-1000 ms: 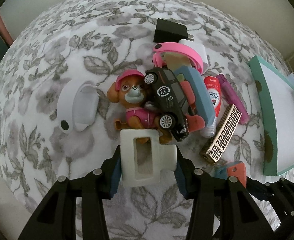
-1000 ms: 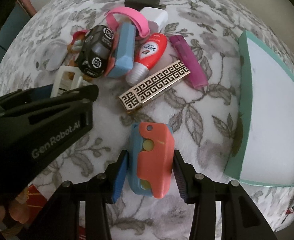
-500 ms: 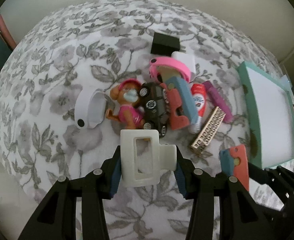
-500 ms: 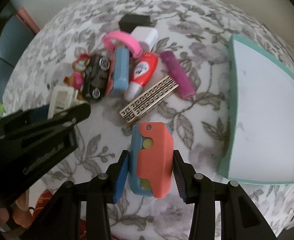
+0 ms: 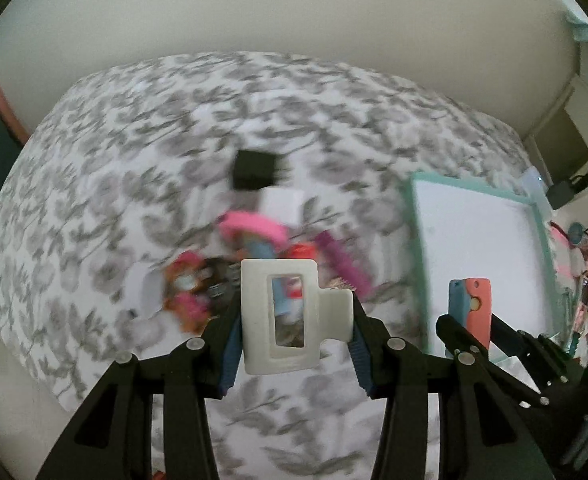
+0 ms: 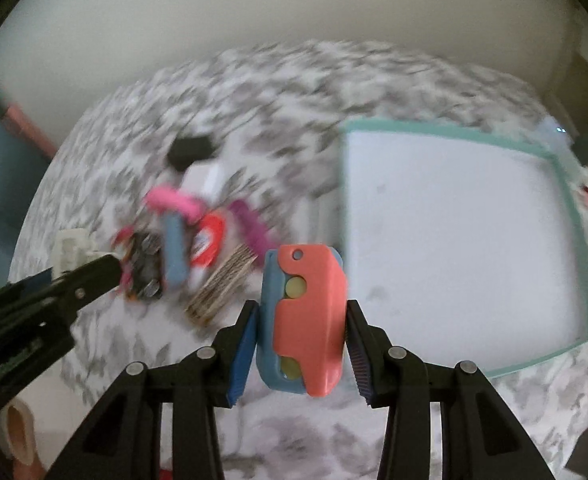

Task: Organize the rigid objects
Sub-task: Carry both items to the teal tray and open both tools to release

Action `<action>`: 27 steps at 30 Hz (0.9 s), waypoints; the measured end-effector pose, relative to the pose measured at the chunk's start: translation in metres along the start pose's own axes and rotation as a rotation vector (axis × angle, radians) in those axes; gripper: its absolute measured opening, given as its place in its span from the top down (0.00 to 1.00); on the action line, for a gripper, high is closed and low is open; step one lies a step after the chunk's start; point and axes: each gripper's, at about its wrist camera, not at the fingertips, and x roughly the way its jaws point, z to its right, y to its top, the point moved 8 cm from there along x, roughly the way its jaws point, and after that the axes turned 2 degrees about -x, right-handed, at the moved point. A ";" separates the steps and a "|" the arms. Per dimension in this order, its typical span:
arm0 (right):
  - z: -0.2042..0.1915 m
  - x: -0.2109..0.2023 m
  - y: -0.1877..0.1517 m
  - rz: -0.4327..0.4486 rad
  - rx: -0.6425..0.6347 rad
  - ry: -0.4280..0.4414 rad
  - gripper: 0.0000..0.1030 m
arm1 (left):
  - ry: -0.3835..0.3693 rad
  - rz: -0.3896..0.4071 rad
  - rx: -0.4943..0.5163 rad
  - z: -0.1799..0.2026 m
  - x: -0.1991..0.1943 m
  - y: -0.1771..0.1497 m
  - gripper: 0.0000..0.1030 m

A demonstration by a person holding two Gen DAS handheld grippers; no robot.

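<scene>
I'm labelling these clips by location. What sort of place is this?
Probably a home bedroom: a floral bedspread against a plain wall, small toys piled on it, and a teal tray.

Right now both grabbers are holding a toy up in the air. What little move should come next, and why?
Probably carry the right gripper, shut on the orange and blue toy, sideways over the teal tray and lower it there. The tray's white floor looks bare and sits right beside that toy, while the left gripper holds the white clip farther from it.
</scene>
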 end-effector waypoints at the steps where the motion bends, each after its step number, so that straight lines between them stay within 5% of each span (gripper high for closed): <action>1: 0.016 0.000 0.003 0.005 0.028 -0.043 0.56 | -0.012 -0.010 0.007 0.013 0.003 0.003 0.53; 5: 0.066 0.005 0.007 0.005 0.167 -0.157 0.56 | -0.047 -0.030 0.053 0.064 0.017 0.010 0.53; 13: 0.138 0.007 0.003 0.038 0.385 -0.253 0.56 | -0.130 -0.053 0.081 0.144 0.050 0.013 0.53; 20: 0.183 0.004 -0.008 0.073 0.518 -0.313 0.56 | -0.166 -0.043 0.067 0.171 0.077 0.016 0.53; 27: 0.188 0.013 -0.012 0.054 0.526 -0.343 0.56 | -0.180 -0.029 0.107 0.176 0.089 0.013 0.48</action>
